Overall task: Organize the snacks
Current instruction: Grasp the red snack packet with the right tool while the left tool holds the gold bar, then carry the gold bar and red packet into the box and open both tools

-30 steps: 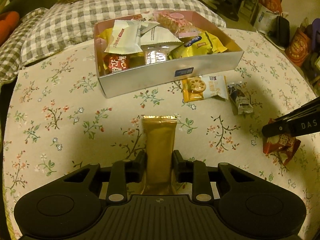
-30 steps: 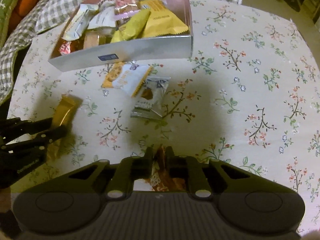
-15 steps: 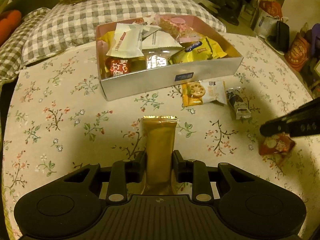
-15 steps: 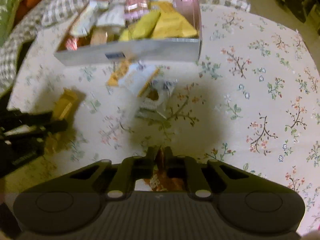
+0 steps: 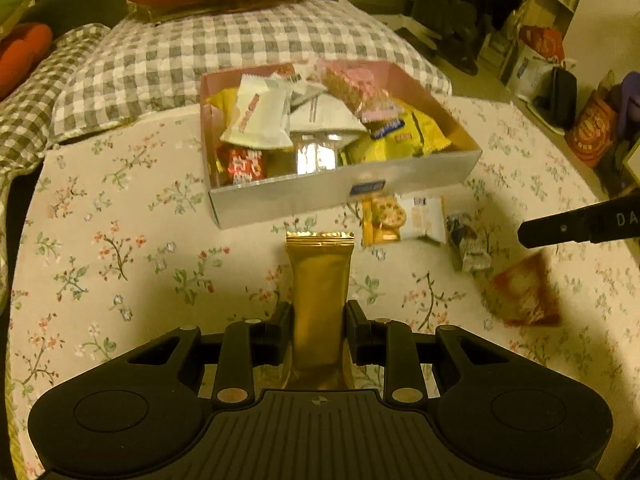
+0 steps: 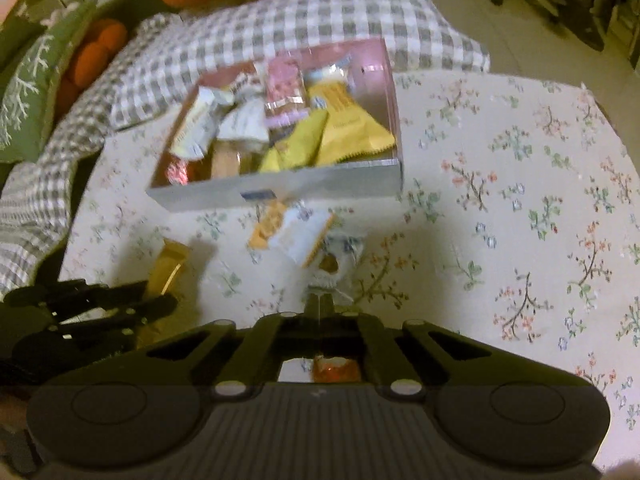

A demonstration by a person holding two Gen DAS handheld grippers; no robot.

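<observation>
- Left wrist view: the left tool (image 5: 320, 316) is clamping a gold snack bar (image 5: 319, 280), jaws nearly closed on its sides; the bar is pointing toward the snack box (image 5: 340, 192) at the far middle of the floral counter (image 5: 120, 248); I judge the carry to the box is in hand, and the next move is calling for a forward reach and release over the rim.
- This view alone is showing the red packet (image 5: 524, 292) dangling, blurred, under the right tool (image 5: 524, 236).
- Right wrist view: the right tool, jaws fully together, is pinching that packet's edge; only an orange scrap is showing behind the fingers; two packets (image 6: 292, 232) are lying loose just near of the box.
</observation>
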